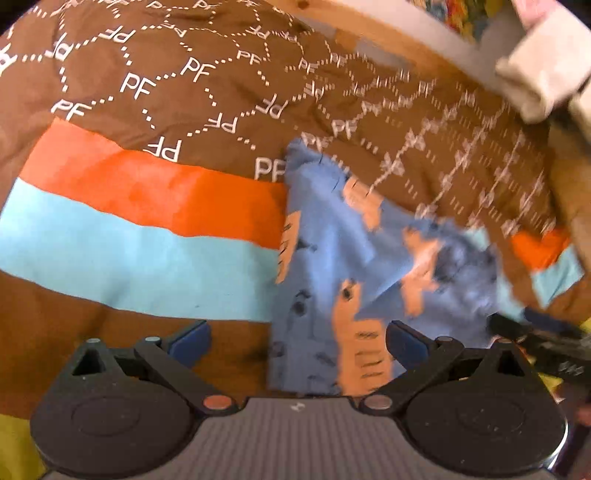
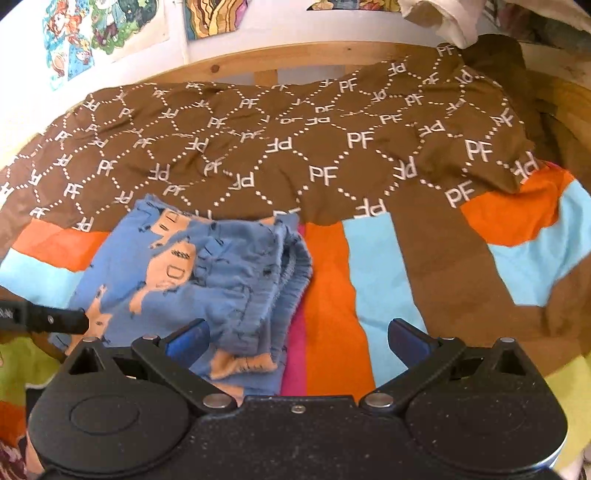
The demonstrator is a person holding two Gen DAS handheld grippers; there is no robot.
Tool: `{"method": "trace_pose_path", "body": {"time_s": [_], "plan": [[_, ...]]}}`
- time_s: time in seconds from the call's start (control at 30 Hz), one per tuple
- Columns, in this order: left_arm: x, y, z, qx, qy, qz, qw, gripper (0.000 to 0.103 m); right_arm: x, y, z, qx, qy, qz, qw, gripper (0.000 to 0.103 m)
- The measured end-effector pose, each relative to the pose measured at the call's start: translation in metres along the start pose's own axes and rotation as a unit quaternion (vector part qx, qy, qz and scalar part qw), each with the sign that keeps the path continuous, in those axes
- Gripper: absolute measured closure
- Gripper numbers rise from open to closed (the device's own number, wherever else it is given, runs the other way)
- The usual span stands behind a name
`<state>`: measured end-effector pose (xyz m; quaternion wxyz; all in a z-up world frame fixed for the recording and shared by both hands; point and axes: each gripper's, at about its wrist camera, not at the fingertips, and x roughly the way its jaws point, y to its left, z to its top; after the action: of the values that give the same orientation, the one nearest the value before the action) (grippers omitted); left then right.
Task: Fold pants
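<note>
Small blue pants (image 1: 332, 266) with peach animal prints lie crumpled on a brown, orange and light-blue bedspread (image 1: 147, 206). In the right wrist view the pants (image 2: 207, 266) lie left of centre, with the elastic waistband bunched toward the right. My left gripper (image 1: 297, 341) is open and empty just above the near edge of the pants. My right gripper (image 2: 297, 341) is open and empty, its left finger over the pants' near edge. The other gripper's black finger shows at the left in the right wrist view (image 2: 48, 319) and at the right in the left wrist view (image 1: 543, 343).
The bedspread (image 2: 295, 155) with white "PF" lettering covers the surface. A wooden bed frame (image 2: 266, 62) and a wall with colourful drawings (image 2: 70, 33) lie behind. Pale cloth (image 1: 535, 81) lies at the far right. Yellow-green fabric (image 2: 22, 369) shows at the near edge.
</note>
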<state>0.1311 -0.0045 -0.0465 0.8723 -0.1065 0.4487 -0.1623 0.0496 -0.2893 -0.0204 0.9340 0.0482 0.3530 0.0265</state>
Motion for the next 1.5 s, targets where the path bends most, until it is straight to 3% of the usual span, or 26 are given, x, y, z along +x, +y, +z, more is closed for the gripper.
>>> {"method": "trace_pose_path", "body": {"time_s": [0.17,0.27,0.4,0.47,0.6,0.73,0.83,0.93,1.07,1.27,1.4,1.5], "plan": [[0.002,-0.002,0.006,0.030,-0.011,-0.011,0.9994,0.000,0.009,-0.002,0.021,-0.008,0.003,0.055,0.998,0.001],[0.009,-0.004,0.014,0.079,0.012,-0.033,0.9963,0.000,0.020,-0.007,0.038,-0.008,0.016,0.128,0.992,0.001],[0.010,-0.004,0.021,0.127,0.004,-0.058,0.9902,0.000,0.037,-0.017,0.060,-0.020,0.018,0.169,0.985,0.001],[0.011,0.002,0.020,0.125,-0.018,-0.077,0.9890,0.000,0.051,-0.025,0.069,-0.021,0.020,0.195,0.980,0.001],[0.023,0.015,0.015,0.058,-0.034,-0.106,0.9920,0.000,0.076,-0.041,0.076,0.009,0.028,0.268,0.963,0.001],[0.029,0.012,0.020,0.055,-0.034,-0.128,0.9897,0.000,0.096,-0.043,0.077,0.006,0.055,0.281,0.958,0.001],[0.032,0.015,0.019,0.048,-0.027,-0.138,0.9889,0.000,0.102,-0.053,0.073,0.041,0.058,0.299,0.952,0.001],[0.033,0.017,0.018,0.033,-0.017,-0.147,0.9884,0.000,0.100,-0.066,0.067,0.094,0.056,0.332,0.937,0.001],[0.031,0.014,0.017,0.037,-0.013,-0.151,0.9877,0.000,0.089,-0.066,0.063,0.100,0.068,0.370,0.921,0.000],[0.032,0.011,0.016,0.051,-0.001,-0.142,0.9886,0.000,0.090,-0.058,0.067,0.062,0.094,0.330,0.937,0.001],[0.036,0.014,0.016,0.045,0.011,-0.142,0.9888,0.000,0.098,-0.069,0.066,0.123,0.088,0.335,0.930,0.001],[0.039,0.014,0.016,0.046,0.015,-0.139,0.9892,0.000,0.099,-0.068,0.064,0.128,0.095,0.349,0.923,0.001]]}}
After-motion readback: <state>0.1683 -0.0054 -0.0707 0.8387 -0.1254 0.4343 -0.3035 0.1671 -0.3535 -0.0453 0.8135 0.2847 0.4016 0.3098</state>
